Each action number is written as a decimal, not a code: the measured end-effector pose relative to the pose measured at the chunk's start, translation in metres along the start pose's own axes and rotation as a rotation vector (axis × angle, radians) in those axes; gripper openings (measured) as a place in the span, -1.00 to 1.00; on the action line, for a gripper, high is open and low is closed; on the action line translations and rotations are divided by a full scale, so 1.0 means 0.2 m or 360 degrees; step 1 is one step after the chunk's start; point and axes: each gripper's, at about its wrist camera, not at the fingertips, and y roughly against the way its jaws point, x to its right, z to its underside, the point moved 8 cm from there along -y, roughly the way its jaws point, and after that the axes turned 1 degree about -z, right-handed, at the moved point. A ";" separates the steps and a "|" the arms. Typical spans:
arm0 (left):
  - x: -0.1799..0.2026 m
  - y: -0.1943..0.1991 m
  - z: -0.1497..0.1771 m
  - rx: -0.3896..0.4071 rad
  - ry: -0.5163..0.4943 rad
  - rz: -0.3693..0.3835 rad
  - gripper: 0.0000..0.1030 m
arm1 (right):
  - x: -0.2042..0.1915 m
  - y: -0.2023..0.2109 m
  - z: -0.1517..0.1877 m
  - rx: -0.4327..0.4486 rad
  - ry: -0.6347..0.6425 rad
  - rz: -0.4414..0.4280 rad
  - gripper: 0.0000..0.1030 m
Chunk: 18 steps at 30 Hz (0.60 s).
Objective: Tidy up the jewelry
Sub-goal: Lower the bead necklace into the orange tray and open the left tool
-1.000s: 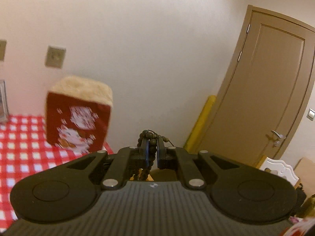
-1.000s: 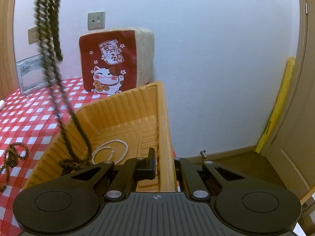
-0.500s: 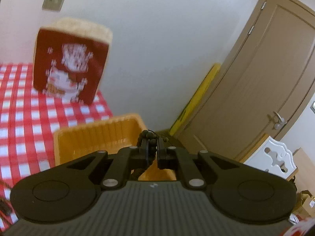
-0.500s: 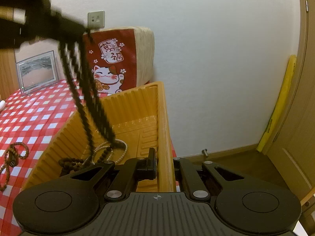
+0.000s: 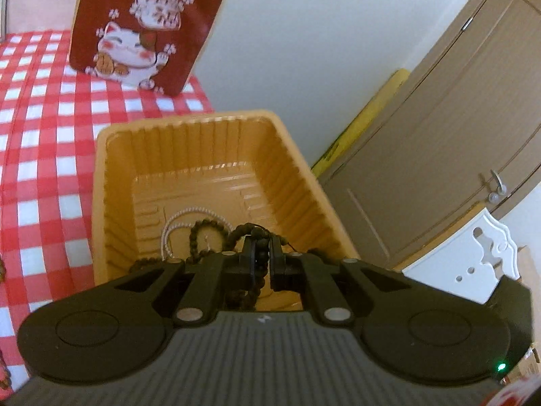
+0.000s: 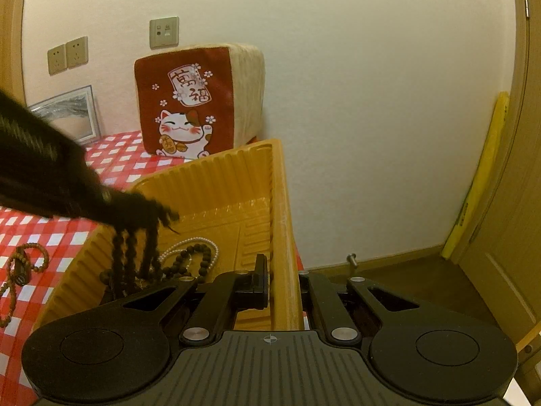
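The left gripper (image 5: pixel 261 257) is clamped on a dark bead necklace (image 5: pixel 252 233), its strands looping over the fingertips and hanging down into the orange tray (image 5: pixel 101 182); the gripper body hides where the strands end. In the right wrist view that same gripper (image 6: pixel 169 215) comes in blurred from the left edge, its fingers too smeared to make out, with the necklace (image 6: pixel 135 253) trailing into the tray (image 6: pixel 277 203). The right gripper (image 6: pixel 282 284) pinches the tray's near right wall, one finger inside and the other hidden behind the wall. On the tray floor lie a white pearl strand (image 5: pixel 179 216) and a dark bead loop (image 5: pixel 209 230), partly covered by the hanging strands. Another brown bead string (image 6: pixel 20 270) lies on the red-checked worktop (image 6: pixel 40 230) left of the tray, cut off by the frame edge. Beyond stands a lucky-cat cushion (image 6: pixel 192 108) against the wall.
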 end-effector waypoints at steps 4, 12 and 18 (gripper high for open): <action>0.01 -0.04 0.01 -0.0025 -0.0012 0.0035 -0.88 | 0.01 -0.01 0.00 -0.0006 -0.0002 0.0002 -0.91; 0.02 -0.05 0.01 -0.0047 -0.0035 0.0042 -0.59 | 0.01 -0.02 0.00 -0.0014 -0.0006 0.0007 -0.91; -0.01 0.02 0.00 -0.0018 -0.0040 0.0014 -0.52 | 0.01 -0.04 -0.01 -0.0018 -0.0010 0.0008 -0.91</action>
